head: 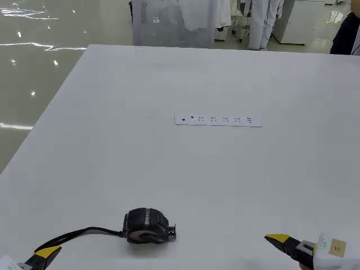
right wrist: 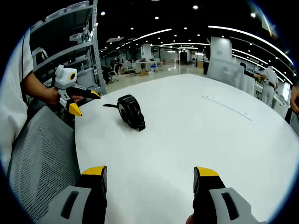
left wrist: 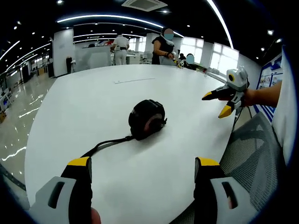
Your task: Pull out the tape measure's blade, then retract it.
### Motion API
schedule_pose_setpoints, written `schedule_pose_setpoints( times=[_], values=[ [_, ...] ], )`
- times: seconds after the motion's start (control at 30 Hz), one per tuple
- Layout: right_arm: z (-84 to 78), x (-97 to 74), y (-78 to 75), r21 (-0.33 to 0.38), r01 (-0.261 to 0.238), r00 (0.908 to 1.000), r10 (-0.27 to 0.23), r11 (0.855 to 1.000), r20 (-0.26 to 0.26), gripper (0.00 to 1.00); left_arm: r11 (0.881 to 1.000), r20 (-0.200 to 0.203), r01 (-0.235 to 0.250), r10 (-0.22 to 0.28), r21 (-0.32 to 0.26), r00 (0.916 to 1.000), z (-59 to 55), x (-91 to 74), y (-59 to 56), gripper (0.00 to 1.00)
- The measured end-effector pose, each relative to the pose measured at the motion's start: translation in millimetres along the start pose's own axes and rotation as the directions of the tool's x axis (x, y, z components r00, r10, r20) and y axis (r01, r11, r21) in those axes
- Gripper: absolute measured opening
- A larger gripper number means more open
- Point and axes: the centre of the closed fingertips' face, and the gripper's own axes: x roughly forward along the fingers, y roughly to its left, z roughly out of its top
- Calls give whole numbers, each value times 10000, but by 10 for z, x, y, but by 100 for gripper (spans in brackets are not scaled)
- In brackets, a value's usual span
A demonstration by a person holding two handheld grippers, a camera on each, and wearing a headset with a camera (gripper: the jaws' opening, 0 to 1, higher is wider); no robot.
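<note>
- a black tape measure lies on the white counter near its front edge, its strap trailing left.
- the left gripper hovers by the strap's end, jaws spread wide, empty.
- the right gripper hovers well apart on the other side, jaws spread, empty.

Finishes around the left gripper
Ahead: matt black plastic tape measure with cord strap on a smooth, matt white table. Beside its right jaw: grey mesh chair.
</note>
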Motion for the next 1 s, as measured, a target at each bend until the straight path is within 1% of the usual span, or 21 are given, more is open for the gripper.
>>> schedule_pose_setpoints(
  times=[0.1,0.23,0.37,0.57,0.63,0.87,0.93,1.0],
  values=[
    [2,-38,-1,-29,113,9999,-113,9999,16,77,9999,-29,133,-133,84,9999,-16,-14,-19,90],
    [-39,-68,-17,61,254,9997,-254,9997,0,78,9992,-93,375,-374,106,9993,-51,-35,-66,93],
    [-50,-101,4,121,239,9997,-239,9996,14,79,9991,-153,342,-338,257,9993,-74,-52,-73,95],
    [-91,-170,8,216,236,9997,-234,9995,-56,79,9993,-83,266,-264,280,9996,-73,-85,-48,97],
    [-107,-205,-8,253,272,9996,-271,9993,-29,79,9992,-84,338,-336,226,9994,-73,-96,-48,97],
    [-149,-332,-21,303,418,9991,-419,9987,23,81,9982,-148,391,-384,464,9992,-87,-150,-31,96],
    [-157,-369,-22,328,452,9990,-453,9984,40,81,9967,-259,455,-438,668,9987,-108,-159,-49,96],
    [-157,-405,-26,333,510,9987,-512,9981,73,81,9952,-219,342,-323,921,9992,-106,-172,-42,96]
  ],
)
